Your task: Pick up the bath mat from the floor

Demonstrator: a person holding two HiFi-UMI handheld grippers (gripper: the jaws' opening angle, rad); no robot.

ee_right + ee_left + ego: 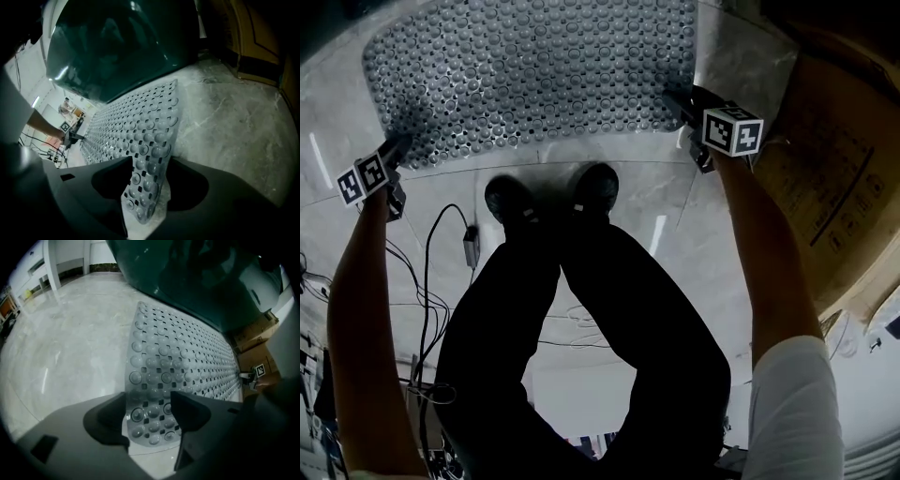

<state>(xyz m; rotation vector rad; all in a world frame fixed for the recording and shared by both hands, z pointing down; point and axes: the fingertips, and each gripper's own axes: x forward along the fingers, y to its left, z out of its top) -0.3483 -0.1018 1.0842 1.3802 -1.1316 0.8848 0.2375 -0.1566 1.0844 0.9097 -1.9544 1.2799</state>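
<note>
In the head view the bath mat lies flat on the marble floor just beyond the person's shoes. Its long axis runs left to right, and the left gripper and right gripper each sit at one near corner, so neither hand is nearer. In the left gripper view the left gripper has its jaws spread, straddling the mat's corner without pressing on it. In the right gripper view the right gripper is also spread wide. The mat's other near corner runs up between the jaws, with a gap showing beside one pad. Judging from this, closing both claws on these corners is what the lift depends on.
</note>
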